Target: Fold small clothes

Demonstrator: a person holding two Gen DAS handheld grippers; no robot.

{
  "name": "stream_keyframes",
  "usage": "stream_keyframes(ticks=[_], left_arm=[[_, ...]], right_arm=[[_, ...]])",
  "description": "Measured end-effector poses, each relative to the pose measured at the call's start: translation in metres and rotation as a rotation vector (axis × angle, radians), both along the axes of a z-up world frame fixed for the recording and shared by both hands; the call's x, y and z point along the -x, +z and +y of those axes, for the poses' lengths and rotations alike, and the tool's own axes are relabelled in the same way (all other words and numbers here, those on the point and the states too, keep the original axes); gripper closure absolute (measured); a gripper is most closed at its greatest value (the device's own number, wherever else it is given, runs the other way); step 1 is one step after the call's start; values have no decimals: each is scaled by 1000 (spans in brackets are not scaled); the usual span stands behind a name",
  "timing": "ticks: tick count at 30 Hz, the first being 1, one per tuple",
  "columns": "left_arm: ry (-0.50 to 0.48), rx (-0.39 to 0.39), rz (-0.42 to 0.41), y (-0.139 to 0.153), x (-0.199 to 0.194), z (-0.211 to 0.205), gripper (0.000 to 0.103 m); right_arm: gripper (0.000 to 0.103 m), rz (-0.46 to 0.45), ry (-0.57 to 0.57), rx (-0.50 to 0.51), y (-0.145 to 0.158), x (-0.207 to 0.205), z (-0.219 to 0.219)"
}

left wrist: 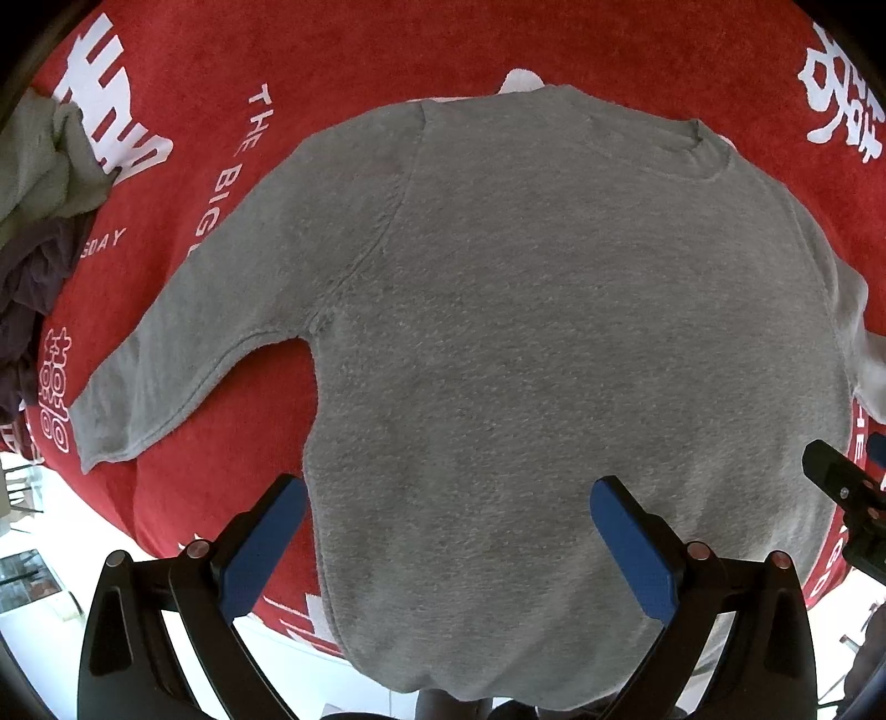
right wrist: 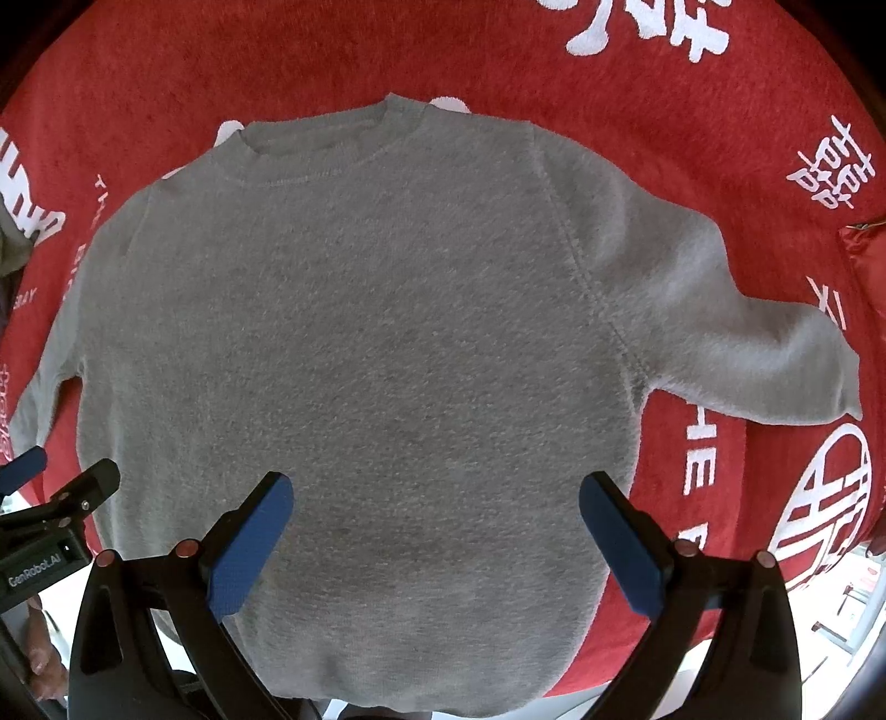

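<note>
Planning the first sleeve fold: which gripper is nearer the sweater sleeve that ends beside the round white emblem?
Right. The right gripper hovers over the hem just inboard of that sleeve; the left gripper is across the sweater's body.

A grey sweater [left wrist: 554, 343] lies spread flat on a red cloth [left wrist: 387, 50] with white lettering, straight ahead of the left gripper [left wrist: 448, 498]. The jaws stand wide apart above the sweater's lower body, holding nothing. One sleeve [left wrist: 183, 343] stretches out to the left of the jaws. Far left, a heap of clothes [left wrist: 39, 221] sits on the cloth. At the right edge, the right gripper [left wrist: 847, 493] shows beside the sweater's side.
</note>
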State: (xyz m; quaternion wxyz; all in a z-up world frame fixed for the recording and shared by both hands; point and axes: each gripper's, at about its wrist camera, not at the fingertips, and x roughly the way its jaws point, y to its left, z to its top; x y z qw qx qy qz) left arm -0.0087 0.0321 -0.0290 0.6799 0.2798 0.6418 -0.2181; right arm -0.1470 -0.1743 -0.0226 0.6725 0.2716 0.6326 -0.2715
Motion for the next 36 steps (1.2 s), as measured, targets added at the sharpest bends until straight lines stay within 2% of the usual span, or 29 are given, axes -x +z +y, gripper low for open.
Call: stream_keyframes(ticks=[36], left_arm=[[17, 16, 7, -7, -8, 12, 0]], right_arm=[[0, 27, 14, 9, -6, -7, 7]])
